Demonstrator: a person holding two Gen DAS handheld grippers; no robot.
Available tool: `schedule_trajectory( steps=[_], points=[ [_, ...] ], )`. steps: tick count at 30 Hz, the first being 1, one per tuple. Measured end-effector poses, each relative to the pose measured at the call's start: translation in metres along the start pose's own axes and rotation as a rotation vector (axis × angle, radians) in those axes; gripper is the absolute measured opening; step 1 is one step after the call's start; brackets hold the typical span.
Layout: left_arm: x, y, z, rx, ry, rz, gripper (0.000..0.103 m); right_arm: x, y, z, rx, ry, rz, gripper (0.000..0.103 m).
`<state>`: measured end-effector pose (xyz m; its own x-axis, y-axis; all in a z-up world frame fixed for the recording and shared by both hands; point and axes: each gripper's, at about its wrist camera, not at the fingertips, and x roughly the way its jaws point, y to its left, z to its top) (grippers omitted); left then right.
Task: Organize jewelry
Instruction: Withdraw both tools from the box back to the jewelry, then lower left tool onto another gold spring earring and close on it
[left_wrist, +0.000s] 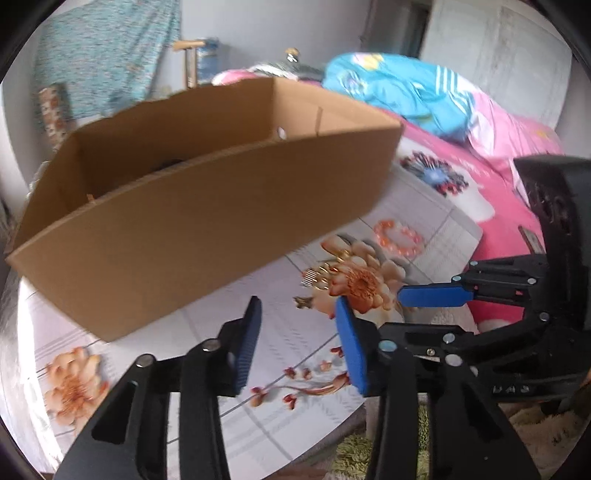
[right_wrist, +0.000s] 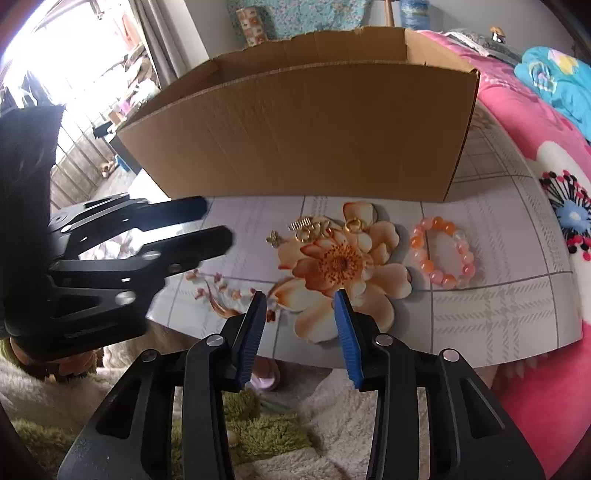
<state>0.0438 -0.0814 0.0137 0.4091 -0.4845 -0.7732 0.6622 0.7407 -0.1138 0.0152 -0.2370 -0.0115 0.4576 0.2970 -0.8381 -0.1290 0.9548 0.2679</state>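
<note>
Both our claws, left (left_wrist: 297, 343) and right (right_wrist: 301, 332), hang part open over the mat (right_wrist: 498, 314) with nothing between the pads. Behind the jewelry stands a box (right_wrist: 303, 133); we cannot make out its contents. Bracelet (right_wrist: 441, 251) and gold rings (right_wrist: 325, 227) lie on the mat, just before the box.

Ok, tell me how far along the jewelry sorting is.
Barely started. Done: nothing visibly; the cardboard box shows only a dark shape inside that I cannot identify. In hand: nothing; the left gripper and right gripper are both open and empty above the mat. Left: the bead bracelet and gold rings lie on the floral mat.
</note>
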Motion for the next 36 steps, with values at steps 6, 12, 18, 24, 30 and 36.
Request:
schedule_trajectory(
  steps=[6, 12, 18, 24, 30, 36],
  points=[
    [0.025, -0.006, 0.004, 0.039, 0.047, -0.008, 0.027, 0.005, 0.002, -0.005, -0.014, 0.009, -0.013, 0.034],
    [0.043, -0.005, 0.006, 0.056, 0.101, 0.012, 0.016, 0.014, 0.004, -0.002, -0.005, 0.014, -0.014, 0.034],
    [0.046, -0.010, 0.008, 0.094, 0.104, 0.021, 0.016, 0.019, 0.001, 0.003, 0.011, 0.017, 0.000, 0.033],
    [0.048, -0.014, 0.008, 0.122, 0.098, 0.058, 0.011, 0.022, -0.006, 0.007, 0.022, 0.012, 0.011, 0.032],
    [0.048, -0.014, 0.007, 0.111, 0.091, 0.052, 0.011, 0.017, -0.016, 0.007, 0.039, 0.006, 0.014, 0.032],
    [0.045, -0.009, 0.004, 0.095, 0.086, 0.051, 0.008, 0.009, -0.022, 0.005, 0.051, 0.000, 0.008, 0.032]
  ],
)
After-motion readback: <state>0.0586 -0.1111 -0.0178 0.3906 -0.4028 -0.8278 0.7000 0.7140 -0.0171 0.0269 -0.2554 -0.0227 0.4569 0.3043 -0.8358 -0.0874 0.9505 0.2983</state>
